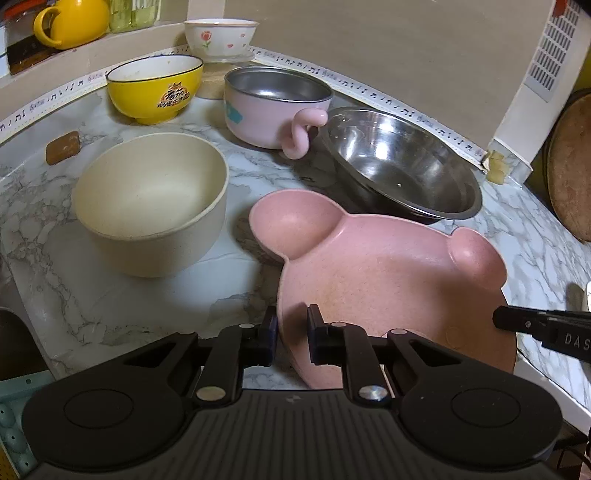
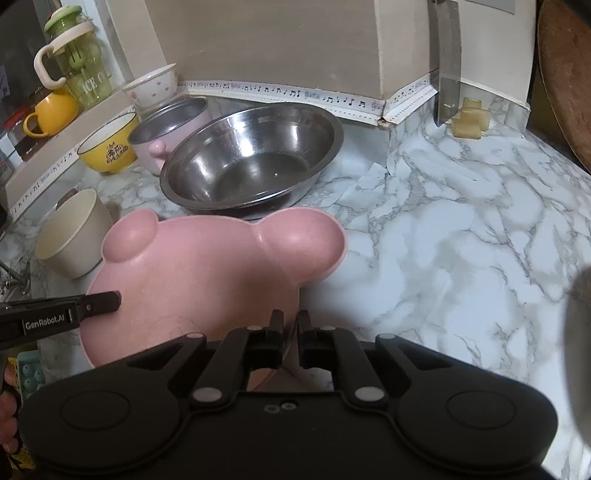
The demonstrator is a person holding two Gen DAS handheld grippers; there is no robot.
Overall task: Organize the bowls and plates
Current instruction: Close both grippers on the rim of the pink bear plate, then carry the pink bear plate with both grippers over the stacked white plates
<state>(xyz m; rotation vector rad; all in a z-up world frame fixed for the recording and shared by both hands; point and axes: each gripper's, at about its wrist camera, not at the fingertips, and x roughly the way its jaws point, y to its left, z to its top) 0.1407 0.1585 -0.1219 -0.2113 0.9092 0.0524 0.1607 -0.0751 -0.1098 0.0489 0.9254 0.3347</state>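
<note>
Marble-patterned countertop (image 1: 155,295) fills both views, edged at the back by a white strip printed with music notes (image 2: 295,94) and plain beige wall panels that meet in a corner. On it stands a pink plate with two round ears (image 1: 388,280), near the front edge and just in front of a steel mixing bowl (image 2: 251,158). The left gripper (image 1: 291,325) is clamped on the plate's near-left rim, one pad inside and one outside; the right gripper (image 2: 290,325) is clenched on the opposite near rim, and each tool's black tip pokes into the other's view. Six vessels can be counted besides the plate: a cream bowl (image 1: 151,199), a yellow bowl with dark lettering (image 1: 155,88), a pink steel-lined cup with a handle (image 1: 273,107), the steel bowl, a white bowl with a flower print (image 1: 219,37), and a yellow mug (image 1: 70,22) on a raised ledge. A green-lidded jar (image 2: 77,59) stands beside the mug. A small brown block (image 1: 62,147) lies near the cream bowl. Some pale cubes (image 2: 471,118) sit in the corner beneath a hanging blade (image 2: 448,62) whose top is cut off. At the right edge a round wooden board (image 1: 570,166) is only partly visible, and a blurred grey shape at the far right cannot be identified.
</note>
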